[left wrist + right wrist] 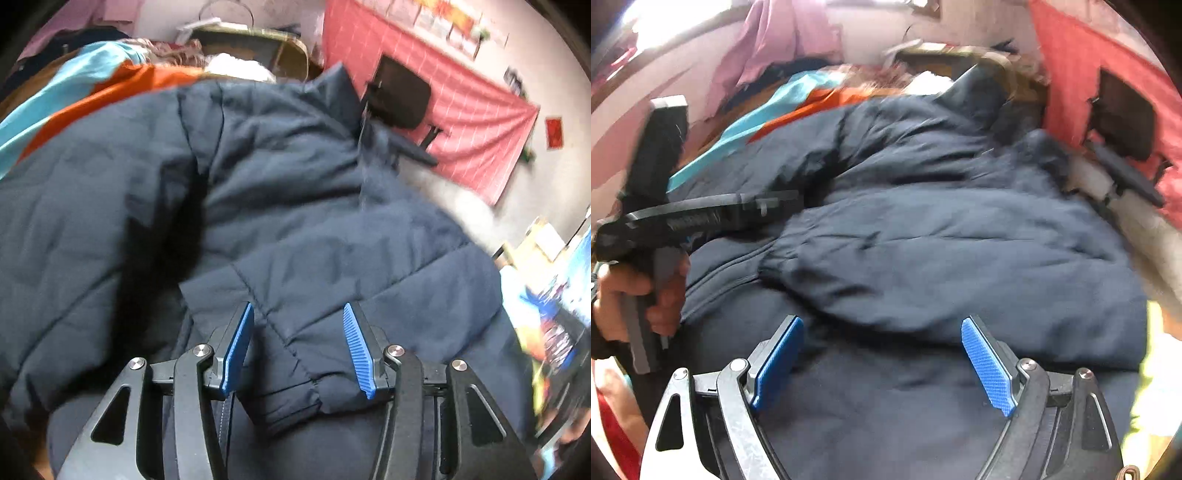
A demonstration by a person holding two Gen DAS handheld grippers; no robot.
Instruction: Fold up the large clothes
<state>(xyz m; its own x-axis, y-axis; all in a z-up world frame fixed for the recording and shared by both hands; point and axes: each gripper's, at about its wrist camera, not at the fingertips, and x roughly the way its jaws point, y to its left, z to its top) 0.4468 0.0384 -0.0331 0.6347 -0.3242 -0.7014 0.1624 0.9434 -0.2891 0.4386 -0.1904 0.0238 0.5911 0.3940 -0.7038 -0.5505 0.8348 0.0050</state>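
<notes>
A navy jacket (295, 206) lies spread and bunched across the surface, a sleeve (923, 273) folded over its front, with a teal-orange cloth (74, 96) behind it. Both the left gripper (298, 314) and right gripper (882, 328) hover over it, fingers apart, holding nothing.

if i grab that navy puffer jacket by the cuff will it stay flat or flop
The navy puffer jacket will probably flop: its sleeve cuff already lies limp and creased. The quilted padding looks springy, so folds may puff back open. The smooth shell might slip between the pads.

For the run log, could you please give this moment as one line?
stage: fold underway | navy puffer jacket: sleeve folded across body | left gripper: open above cuff | right gripper: open, nothing held
</notes>
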